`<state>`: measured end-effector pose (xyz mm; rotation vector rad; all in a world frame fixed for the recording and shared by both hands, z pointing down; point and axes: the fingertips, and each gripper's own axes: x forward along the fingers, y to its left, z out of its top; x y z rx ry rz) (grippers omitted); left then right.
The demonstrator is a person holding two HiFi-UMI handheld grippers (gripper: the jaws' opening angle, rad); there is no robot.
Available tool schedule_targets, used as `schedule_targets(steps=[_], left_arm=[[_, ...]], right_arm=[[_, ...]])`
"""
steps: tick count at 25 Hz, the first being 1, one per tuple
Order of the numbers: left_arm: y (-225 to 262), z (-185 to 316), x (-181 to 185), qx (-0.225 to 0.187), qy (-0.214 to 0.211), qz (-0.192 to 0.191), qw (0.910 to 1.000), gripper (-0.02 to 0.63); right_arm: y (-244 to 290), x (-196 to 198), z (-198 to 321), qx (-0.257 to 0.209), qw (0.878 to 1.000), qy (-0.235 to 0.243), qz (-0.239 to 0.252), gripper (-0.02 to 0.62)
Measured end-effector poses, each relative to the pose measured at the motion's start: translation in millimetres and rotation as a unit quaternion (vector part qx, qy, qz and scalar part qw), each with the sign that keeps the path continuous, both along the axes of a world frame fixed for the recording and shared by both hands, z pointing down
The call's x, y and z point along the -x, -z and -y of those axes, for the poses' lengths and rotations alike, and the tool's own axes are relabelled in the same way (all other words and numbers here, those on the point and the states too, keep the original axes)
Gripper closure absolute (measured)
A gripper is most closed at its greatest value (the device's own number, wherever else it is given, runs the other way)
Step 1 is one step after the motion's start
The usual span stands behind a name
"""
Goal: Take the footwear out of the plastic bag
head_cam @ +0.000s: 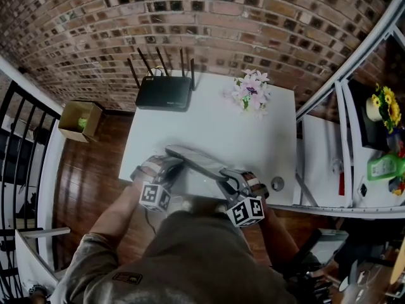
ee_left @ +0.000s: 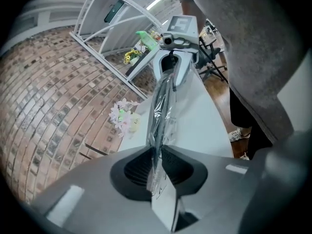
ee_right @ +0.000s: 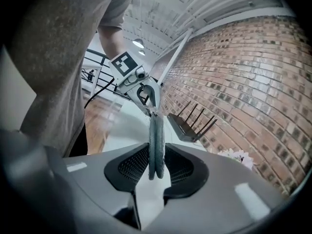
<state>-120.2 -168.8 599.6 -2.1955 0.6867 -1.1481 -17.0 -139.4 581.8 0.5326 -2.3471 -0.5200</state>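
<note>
Starting at the left, the left tongs [ee_left: 158, 172] are pressed together on the crinkly end of the plastic bag [ee_left: 163, 106], with a white label [ee_left: 165, 204] caught in the pinch. Across the middle, the bag hangs stretched between both tools, just above the near edge of the desk [head_cam: 209, 122], close to the person's body. Over on the right, the right tongs [ee_right: 157, 167] are pinching the footwear [ee_right: 156, 145], which looks like two thin grey soles laid flat together (whether film still covers that end, I can't tell). My read is that it's light and floppy, and the film is slick and likely to slide. Best hold: firm across the stacked soles near their end, with only loose film on the other side, so the pair can draw straight out.
</note>
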Motion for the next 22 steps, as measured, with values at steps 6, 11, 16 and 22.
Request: schedule_targets(steps=[6, 11, 16, 22], left_arm=[[9, -1, -6, 0.0, -0.004, 0.0, 1.0, 0.551], [3, -3, -6, -0.002, -0.007, 0.003, 1.0, 0.552], [2, -6, -5, 0.005, -0.008, -0.004, 0.9999, 0.507], [13, -8, -15, 0.01, -0.021, -0.017, 0.9996, 0.41]], right_arm=[[-2, 8, 2, -0.008, 0.999, 0.011, -0.029, 0.417], [-8, 11, 10, -0.005, 0.999, -0.001, -0.04, 0.451], [-10, 12, 9, 0.0, 0.999, -0.002, -0.039, 0.479], [-8, 14, 9, 0.001, 0.999, -0.002, -0.035, 0.483]])
